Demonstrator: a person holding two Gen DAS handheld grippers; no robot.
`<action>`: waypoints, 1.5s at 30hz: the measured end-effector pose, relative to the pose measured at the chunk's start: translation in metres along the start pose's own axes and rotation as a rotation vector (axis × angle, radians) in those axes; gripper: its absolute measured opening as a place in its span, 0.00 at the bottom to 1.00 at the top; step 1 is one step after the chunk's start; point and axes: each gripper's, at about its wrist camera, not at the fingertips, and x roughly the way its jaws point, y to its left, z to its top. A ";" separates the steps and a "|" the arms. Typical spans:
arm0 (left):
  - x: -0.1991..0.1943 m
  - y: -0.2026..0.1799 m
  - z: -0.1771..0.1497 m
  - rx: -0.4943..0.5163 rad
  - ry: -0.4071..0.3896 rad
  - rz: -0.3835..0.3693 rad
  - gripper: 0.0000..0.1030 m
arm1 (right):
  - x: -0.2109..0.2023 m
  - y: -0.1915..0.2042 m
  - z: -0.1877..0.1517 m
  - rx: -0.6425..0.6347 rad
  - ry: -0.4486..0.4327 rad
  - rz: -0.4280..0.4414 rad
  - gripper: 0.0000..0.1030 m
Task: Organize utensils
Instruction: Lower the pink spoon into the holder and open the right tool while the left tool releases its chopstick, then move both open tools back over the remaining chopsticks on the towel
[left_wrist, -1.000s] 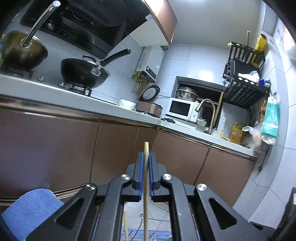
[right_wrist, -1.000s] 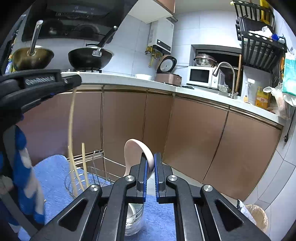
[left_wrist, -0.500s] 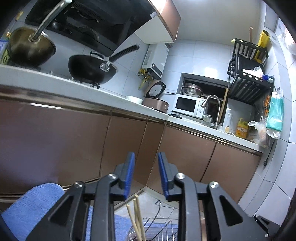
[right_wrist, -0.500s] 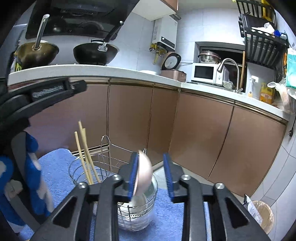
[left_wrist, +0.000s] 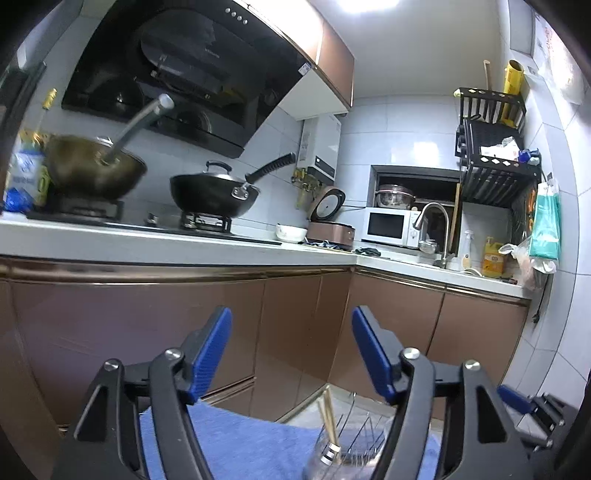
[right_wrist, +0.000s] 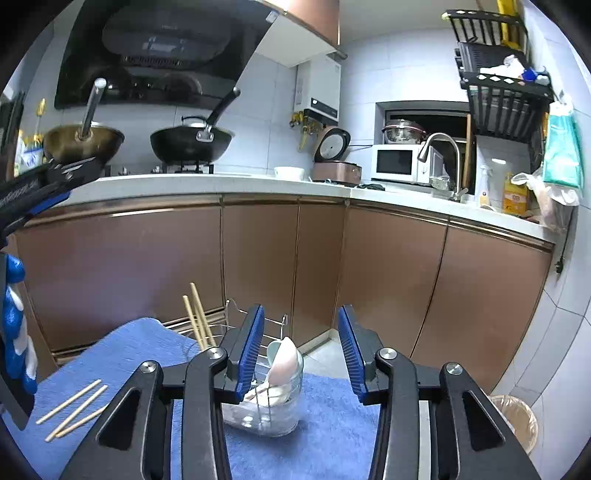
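Left wrist view: no writing is legible. The left gripper (left_wrist: 291, 350), which clamped a wooden chopstick a second ago, is opening with nothing between its jaws. Two wooden chopsticks (left_wrist: 327, 419) stand in a wire utensil rack (left_wrist: 360, 439) on blue cloth (left_wrist: 240, 439).

Right wrist view: the right gripper (right_wrist: 301, 349) is opening, empty; its pink ceramic spoon (right_wrist: 282, 363) now rests in the rack's clear cup (right_wrist: 275, 410). Three loose chopsticks (right_wrist: 72, 410) lie near left.
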 end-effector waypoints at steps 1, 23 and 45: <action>-0.008 0.001 0.002 0.007 0.003 0.006 0.65 | -0.009 0.000 0.000 0.007 -0.002 0.002 0.42; -0.157 0.020 -0.022 0.088 0.121 0.079 0.65 | -0.140 0.015 -0.031 0.068 0.032 0.055 0.44; -0.220 0.052 -0.025 0.131 0.123 0.199 0.66 | -0.189 0.049 -0.044 0.050 0.030 0.134 0.44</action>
